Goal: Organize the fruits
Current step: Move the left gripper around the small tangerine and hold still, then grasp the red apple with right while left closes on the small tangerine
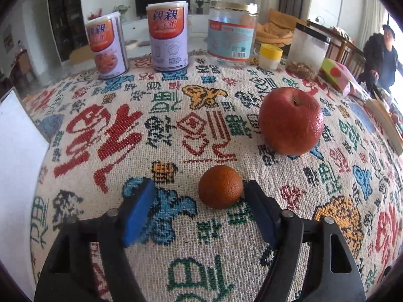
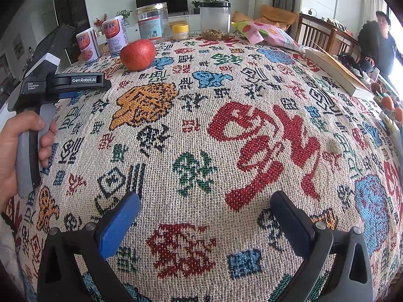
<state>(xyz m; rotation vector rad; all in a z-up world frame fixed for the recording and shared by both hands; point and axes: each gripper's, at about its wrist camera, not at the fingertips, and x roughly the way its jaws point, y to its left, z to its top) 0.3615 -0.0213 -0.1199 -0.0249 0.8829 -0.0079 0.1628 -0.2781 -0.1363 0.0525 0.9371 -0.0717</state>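
Between the spread left tongs (image 1: 199,191), close against the right-hand blue pad, a small orange (image 1: 220,186) sits on the patterned cloth of the counter (image 1: 176,246). Beyond it and to the right, well apart, stands a red apple (image 1: 291,120). Farther back stand two cans (image 1: 167,36). The right tongs (image 2: 205,203) gape over bare cloth.
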